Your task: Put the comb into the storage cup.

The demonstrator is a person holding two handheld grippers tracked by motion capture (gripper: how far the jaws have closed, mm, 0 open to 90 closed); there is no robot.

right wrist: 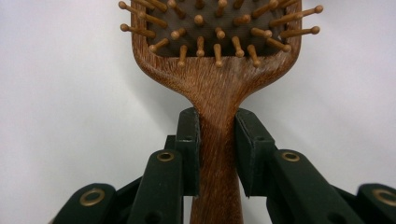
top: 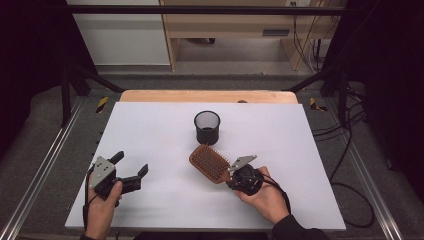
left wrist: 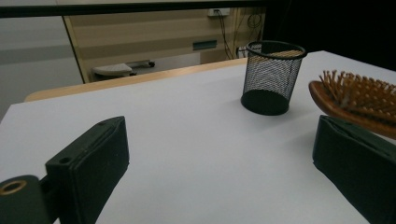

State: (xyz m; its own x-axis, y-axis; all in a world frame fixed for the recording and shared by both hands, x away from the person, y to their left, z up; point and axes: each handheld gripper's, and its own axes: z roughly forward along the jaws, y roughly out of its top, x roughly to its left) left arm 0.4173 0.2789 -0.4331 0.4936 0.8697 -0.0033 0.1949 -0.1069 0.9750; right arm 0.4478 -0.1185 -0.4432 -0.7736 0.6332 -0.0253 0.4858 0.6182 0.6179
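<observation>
Right gripper (right wrist: 217, 154) jaws tight on hairbrush (right wrist: 217, 93) handle

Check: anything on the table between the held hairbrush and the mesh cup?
Nothing visible. The right claw is shut on the hairbrush handle, and only bare white table lies between the brush head and the mesh cup. The left claw sits open, well off to the side.

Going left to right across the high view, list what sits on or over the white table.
Left gripper, black jaws open, in the person's left hand → brown wooden paddle hairbrush, bristles up → black wire-mesh cup, farther back → right gripper, shut on the hairbrush's handle, in the person's right hand.
</observation>
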